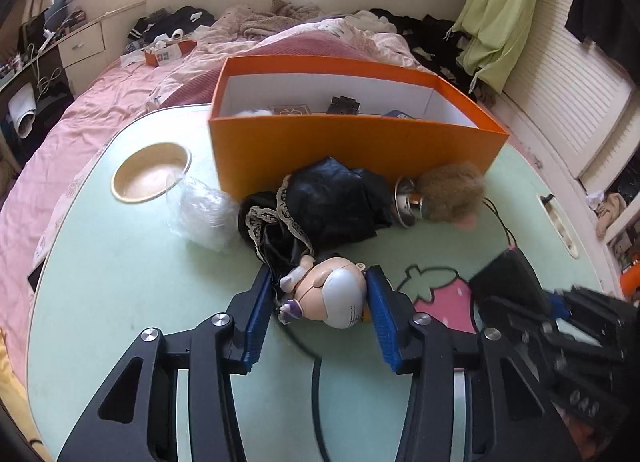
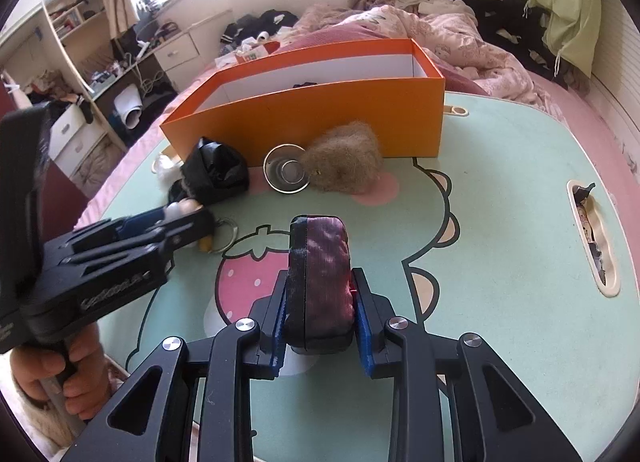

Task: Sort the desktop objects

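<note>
A small figurine (image 1: 328, 294) in cream, white and purple lies on the green table (image 1: 120, 302) between the blue pads of my left gripper (image 1: 320, 282), which press on both its sides. In the right wrist view the left gripper (image 2: 200, 218) comes in from the left, with the figurine (image 2: 182, 206) just showing at its tip. My right gripper (image 2: 320, 282) is shut on a dark red and black pouch (image 2: 322, 262), held above the strawberry print. The orange box (image 1: 352, 150) stands open behind, with a few dark items inside.
Against the box front lie black lace-trimmed cloth (image 1: 320, 202), a metal cup (image 1: 406, 200) on its side and a brown furry lump (image 1: 452, 192). A clear plastic bag (image 1: 200, 210) sits by the round cup recess (image 1: 150, 178). A key ring (image 2: 228, 234) lies near the left gripper. A pink bed surrounds the table.
</note>
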A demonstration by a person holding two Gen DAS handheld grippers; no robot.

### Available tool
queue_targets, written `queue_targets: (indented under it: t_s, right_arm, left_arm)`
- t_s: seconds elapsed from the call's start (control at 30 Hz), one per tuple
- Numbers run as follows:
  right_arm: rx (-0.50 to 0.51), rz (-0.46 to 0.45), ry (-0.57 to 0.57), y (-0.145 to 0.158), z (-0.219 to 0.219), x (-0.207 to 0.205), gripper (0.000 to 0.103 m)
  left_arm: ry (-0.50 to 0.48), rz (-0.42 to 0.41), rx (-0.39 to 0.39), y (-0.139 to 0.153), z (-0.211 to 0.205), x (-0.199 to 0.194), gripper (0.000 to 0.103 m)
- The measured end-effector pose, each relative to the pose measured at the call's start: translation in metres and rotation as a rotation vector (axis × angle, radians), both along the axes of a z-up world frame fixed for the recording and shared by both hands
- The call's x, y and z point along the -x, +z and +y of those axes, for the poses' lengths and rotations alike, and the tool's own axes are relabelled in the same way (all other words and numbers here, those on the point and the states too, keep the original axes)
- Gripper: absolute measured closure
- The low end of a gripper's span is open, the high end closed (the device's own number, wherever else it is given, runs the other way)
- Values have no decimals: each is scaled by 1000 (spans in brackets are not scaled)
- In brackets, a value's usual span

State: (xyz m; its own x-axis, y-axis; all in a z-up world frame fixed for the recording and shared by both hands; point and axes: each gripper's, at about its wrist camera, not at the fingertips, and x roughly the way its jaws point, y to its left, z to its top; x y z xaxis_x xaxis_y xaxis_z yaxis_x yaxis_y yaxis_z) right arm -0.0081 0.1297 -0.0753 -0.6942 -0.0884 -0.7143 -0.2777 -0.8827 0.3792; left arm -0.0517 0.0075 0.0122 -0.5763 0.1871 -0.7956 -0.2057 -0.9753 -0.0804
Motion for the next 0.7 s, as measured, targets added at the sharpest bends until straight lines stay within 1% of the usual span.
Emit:
queue_targets:
  t_s: [0.07,0.17,0.27,0.33,0.43,0.57,0.63,0.7]
  right_arm:
    - [1,1,-1,0,0,0,76]
    - [-2,0,-2,0,0,0,76]
    - [-5,3,-23,0,0,-1,76]
    - [-5,3,-25,0,0,-1,76]
    - [-6,4,-25,0,0,-1,76]
    - [-3,5,-26,0,2,-1,76]
    - [-4,5,-27,0,2,-1,76]
    - [-3,5,-27,0,2,-1,76]
  left_arm:
    - [-11,14,-30,0,-7,-10,58]
    - [-45,49,-101,1,-19,-27,58]
    - [-96,57,-230,2,-38,-40,58]
    - [-111,64,-289,3,-50,-48,58]
    - [-111,105,-285,9,-58,-60,58]
    - [-134,133,-298,22,-56,-63,58]
    - [-140,122,-287,23,-53,-60,58]
    - [-131,77,-255,14,-50,-53,58]
